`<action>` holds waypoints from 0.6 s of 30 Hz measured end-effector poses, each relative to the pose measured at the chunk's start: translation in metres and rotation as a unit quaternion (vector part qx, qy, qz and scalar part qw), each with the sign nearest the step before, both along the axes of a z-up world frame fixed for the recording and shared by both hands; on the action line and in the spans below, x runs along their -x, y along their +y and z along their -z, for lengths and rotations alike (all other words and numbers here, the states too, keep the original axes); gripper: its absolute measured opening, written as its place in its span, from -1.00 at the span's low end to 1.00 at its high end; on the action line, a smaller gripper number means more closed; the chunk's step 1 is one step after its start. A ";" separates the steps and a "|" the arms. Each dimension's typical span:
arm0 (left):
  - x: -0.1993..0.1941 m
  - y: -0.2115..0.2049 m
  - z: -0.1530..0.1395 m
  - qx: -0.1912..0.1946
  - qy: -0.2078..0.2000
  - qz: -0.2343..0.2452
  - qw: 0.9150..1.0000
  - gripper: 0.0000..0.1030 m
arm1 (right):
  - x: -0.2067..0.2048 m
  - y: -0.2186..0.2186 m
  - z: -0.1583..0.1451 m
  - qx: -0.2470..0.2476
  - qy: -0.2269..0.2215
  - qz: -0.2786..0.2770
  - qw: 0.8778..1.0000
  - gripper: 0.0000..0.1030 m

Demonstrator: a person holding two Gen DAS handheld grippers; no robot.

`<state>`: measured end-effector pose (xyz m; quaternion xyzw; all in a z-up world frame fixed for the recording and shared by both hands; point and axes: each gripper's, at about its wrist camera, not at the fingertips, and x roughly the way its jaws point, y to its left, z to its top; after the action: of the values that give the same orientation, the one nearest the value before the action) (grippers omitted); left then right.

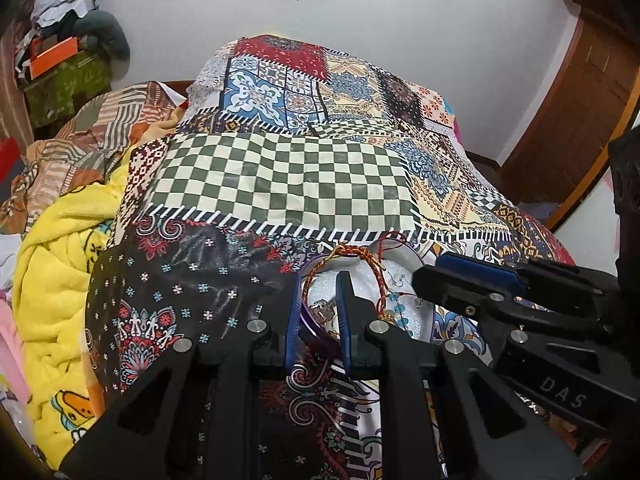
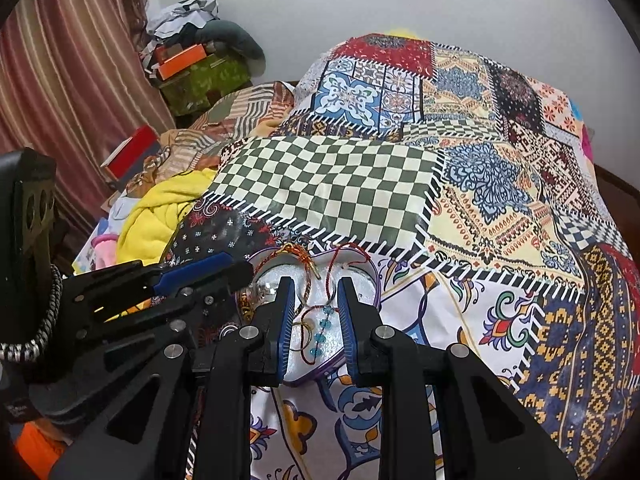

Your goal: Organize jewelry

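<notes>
A heart-shaped box with a purple rim (image 2: 374,280) and a white glittery lining lies on the patchwork bedspread; it also shows in the left wrist view (image 1: 424,320). In it lie a red-and-gold braided thread bracelet (image 1: 370,268), a string of blue beads (image 2: 322,328) and small gold rings (image 2: 306,326). My left gripper (image 1: 318,284) is open with its fingers over the box's left rim. My right gripper (image 2: 316,286) is open, its fingers astride the bracelets over the box. Each gripper shows in the other's view.
The patchwork bedspread (image 2: 332,184) covers a raised mound behind the box. A yellow blanket (image 1: 60,272) and striped bedding lie to the left. A green box with clutter (image 2: 200,80) stands by the curtain. A wooden door (image 1: 580,100) is at the right.
</notes>
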<state>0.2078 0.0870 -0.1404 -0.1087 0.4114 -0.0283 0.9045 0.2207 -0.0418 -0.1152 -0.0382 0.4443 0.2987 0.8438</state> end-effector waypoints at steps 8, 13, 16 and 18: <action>0.014 0.002 -0.026 -0.004 -0.028 -0.010 1.000 -0.71 | 0.007 -0.011 -0.019 -0.015 -0.011 0.012 1.000 -0.62; 0.032 -0.002 -0.059 -0.013 -0.069 -0.015 0.997 -0.71 | 0.024 -0.021 -0.050 -0.026 -0.053 0.024 0.998 -0.62; 0.050 -0.007 -0.085 -0.023 -0.104 -0.017 0.994 -0.71 | 0.037 -0.027 -0.072 -0.037 -0.082 0.032 0.995 -0.62; 0.063 -0.010 -0.102 -0.029 -0.129 -0.018 0.991 -0.71 | 0.050 -0.032 -0.090 -0.048 -0.106 0.038 0.993 -0.62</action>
<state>0.1444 0.0771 -0.0382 -0.0857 0.2900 -0.0139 0.9531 0.1709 -0.0743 -0.0249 -0.0121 0.3387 0.2821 0.8975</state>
